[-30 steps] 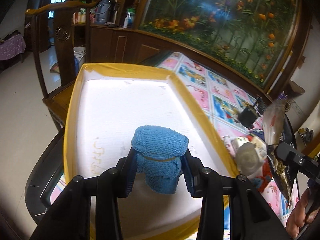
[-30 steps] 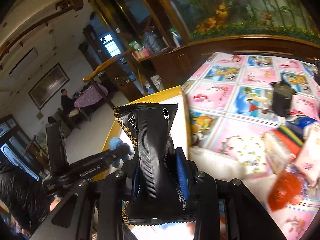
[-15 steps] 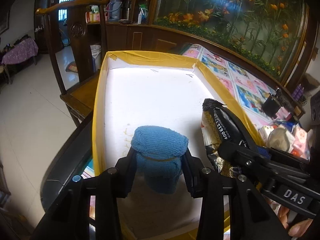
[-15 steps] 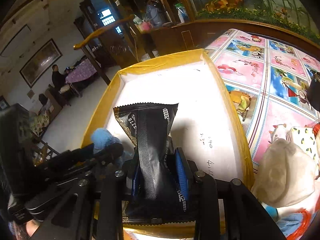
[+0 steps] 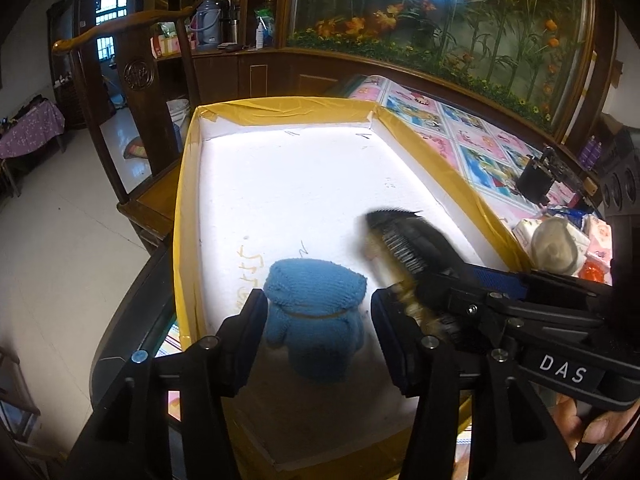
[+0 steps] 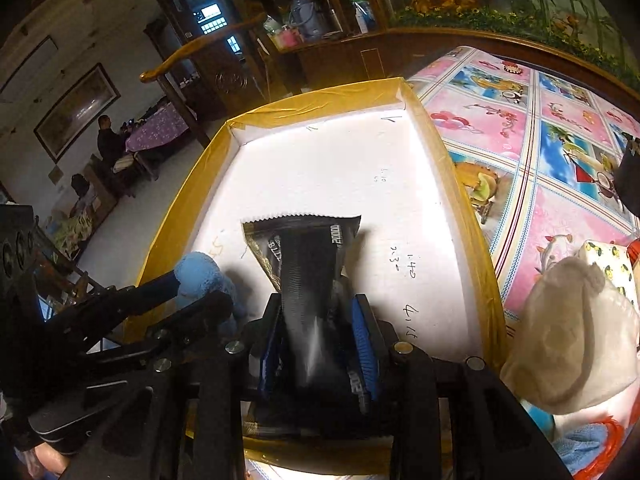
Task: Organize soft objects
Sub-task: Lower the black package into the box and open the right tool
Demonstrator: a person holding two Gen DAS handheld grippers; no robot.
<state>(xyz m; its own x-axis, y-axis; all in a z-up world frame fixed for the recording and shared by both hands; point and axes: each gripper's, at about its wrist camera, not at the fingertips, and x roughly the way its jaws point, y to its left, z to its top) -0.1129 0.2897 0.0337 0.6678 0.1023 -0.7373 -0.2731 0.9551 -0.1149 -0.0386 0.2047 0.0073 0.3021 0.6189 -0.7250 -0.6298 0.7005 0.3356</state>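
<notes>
A white foam tray with yellow taped rim (image 5: pixel 188 184) fills both views; it also shows in the right wrist view (image 6: pixel 460 184). My left gripper (image 5: pixel 316 320) is open around a blue towel bundle (image 5: pixel 316 304), its jaws standing apart from the bundle's sides, low over the tray floor. My right gripper (image 6: pixel 316 344) is shut on a black snack packet (image 6: pixel 308 264) and holds it over the tray, just right of the left gripper. The packet (image 5: pixel 404 240) looks blurred in the left wrist view. The blue bundle (image 6: pixel 200 276) shows at the left in the right wrist view.
A cartoon-print tablecloth (image 6: pixel 552 128) covers the table right of the tray. A pale cloth pouch (image 6: pixel 568 336), tissue packs (image 5: pixel 596 236) and a black container (image 5: pixel 536 180) lie there. A wooden chair (image 5: pixel 136 80) stands left of the tray.
My left jaws have spread apart from the blue bundle, which has sunk lower in the tray. My right gripper has moved further over the tray with the black packet.
</notes>
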